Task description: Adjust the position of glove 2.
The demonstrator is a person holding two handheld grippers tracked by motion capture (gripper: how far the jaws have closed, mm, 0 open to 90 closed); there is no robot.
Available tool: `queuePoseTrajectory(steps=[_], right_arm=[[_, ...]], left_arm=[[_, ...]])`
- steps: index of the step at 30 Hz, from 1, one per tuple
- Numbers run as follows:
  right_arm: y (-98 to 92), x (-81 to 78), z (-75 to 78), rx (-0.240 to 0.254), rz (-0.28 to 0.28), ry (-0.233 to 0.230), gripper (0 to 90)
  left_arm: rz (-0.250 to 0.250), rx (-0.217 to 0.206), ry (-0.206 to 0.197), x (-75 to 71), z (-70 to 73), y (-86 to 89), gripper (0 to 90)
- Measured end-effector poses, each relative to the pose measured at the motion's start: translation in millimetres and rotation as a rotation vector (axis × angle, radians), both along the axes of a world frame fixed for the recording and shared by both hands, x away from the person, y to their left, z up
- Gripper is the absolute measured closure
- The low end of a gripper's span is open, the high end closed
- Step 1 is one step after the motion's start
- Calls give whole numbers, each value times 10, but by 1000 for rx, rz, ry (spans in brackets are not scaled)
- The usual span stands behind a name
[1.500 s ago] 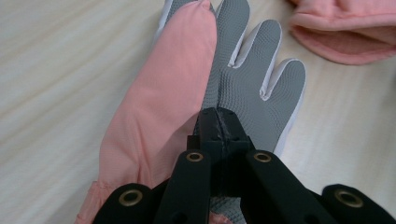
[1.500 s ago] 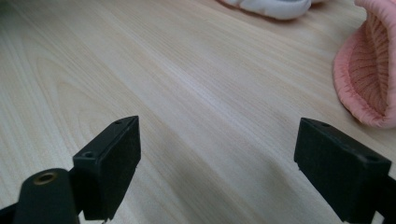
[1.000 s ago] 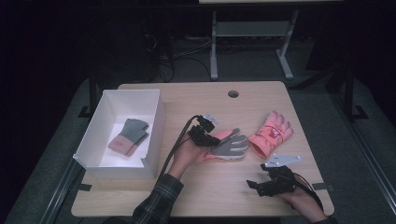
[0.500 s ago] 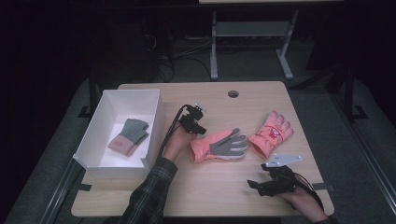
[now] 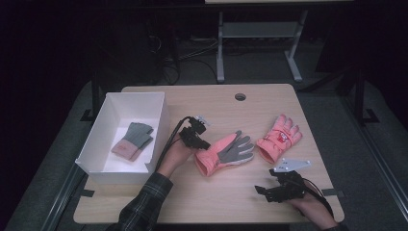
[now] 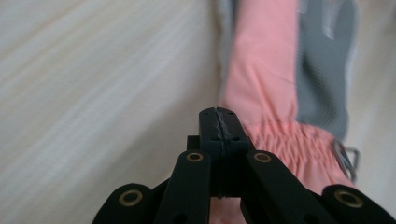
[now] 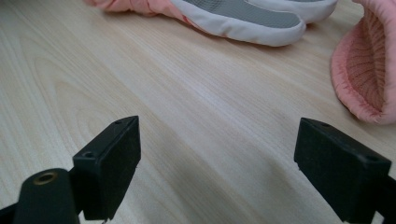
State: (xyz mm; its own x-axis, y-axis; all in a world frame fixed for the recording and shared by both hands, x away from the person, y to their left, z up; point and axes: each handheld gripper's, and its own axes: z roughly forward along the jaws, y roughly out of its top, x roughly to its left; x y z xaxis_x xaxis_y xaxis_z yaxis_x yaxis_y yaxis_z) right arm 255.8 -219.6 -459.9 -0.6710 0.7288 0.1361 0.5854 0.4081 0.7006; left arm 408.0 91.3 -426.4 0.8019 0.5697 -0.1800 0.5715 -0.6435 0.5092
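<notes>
Wooden table (image 5: pixel 216 197) with a white box (image 5: pixel 159 110) on its left side. Left gripper (image 5: pixel 201 141) has its jaws pressed together on nothing, right next to the cuff of the pink-and-grey glove (image 5: pixel 226 153) lying mid-table. Right gripper (image 5: pixel 262 191) rests near the front edge, jaws spread wide with nothing between them.

The left gripper (image 6: pixel 219 122) is pointing along the pale wooden table (image 6: pixel 93 93) with its two black jaws pressed together and nothing between them. Just to the right, a pink glove (image 6: pixel 266 79) with a grey palm is lying, its gathered cuff nearest and stretching far.
</notes>
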Motion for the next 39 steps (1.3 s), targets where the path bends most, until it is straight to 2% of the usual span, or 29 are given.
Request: queuePoseTrajectory(steps=[8,13,16,20,22,27,30,32,36,39], right_arm=[[4,-3,4,6,-2,4,143],[-2,2,2,5,0,3,143],[-11,1,4,6,-1,5,143],[-27,1,9,10,-8,4,143],[-33,6,12,11,-8,5,143],[-40,9,11,13,-10,3,143],[-48,11,8,12,-7,-1,143],[-54,8,9,10,-9,4,143],[-44,11,4,7,-5,1,143],[-27,12,1,3,0,7,143]], left_arm=[[-76,-59,15,-274,6,32,897],[-128,-83,41,-414,-43,3,897],[-177,-74,43,-510,-58,-51,897],[-212,-83,47,-640,-67,-138,897],[-238,-79,34,-666,-69,-191,897],[-271,-100,39,-724,-113,-346,897],[-292,-94,33,-743,-136,-423,897],[-298,-95,29,-752,-140,-454,897],[-302,-132,29,-752,-151,-510,897],[-316,-131,26,-764,-161,-564,896]])
